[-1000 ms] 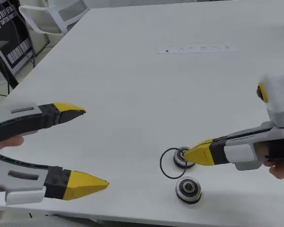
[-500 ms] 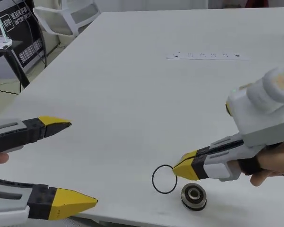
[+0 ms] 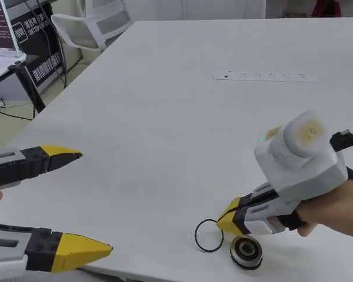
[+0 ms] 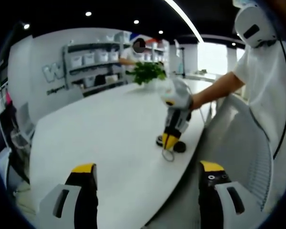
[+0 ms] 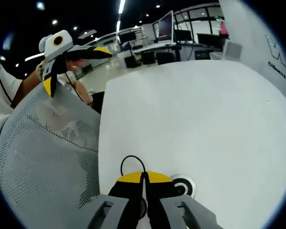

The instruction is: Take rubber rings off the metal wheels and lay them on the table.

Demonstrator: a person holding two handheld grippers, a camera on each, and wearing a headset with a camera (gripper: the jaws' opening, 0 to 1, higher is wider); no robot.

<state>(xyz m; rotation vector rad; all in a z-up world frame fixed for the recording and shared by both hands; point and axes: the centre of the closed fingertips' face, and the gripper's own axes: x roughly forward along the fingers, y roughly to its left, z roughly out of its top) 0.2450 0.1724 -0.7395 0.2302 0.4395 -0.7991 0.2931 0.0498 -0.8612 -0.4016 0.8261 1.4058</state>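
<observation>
The right claw (image 3: 221,220), closed on one freed rubber ring (image 3: 209,236) at the desk (image 3: 182,117), had yet to release it, while the left claw (image 3: 96,203) gaped empty and a metal wheel (image 3: 246,251) seemingly awaited stripping.

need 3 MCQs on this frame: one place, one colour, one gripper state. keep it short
1. Where does the loose rubber ring lie?
A. Hanging on a chair
B. Flat on the table, at the right gripper tips
C. On a shelf

2. What colour are the jaw tips of both grippers?
A. Yellow
B. Red
C. Green

3. How do the left gripper jaws stand?
A. Shut on the ring
B. Shut with nothing between them
C. Wide open

Key:
1 B: the head view shows the ring flat on the white top, next to the metal wheel.
2 A: the tips are yellow in every view.
3 C: a wide gap separates the two tips, with nothing held between them.
</observation>
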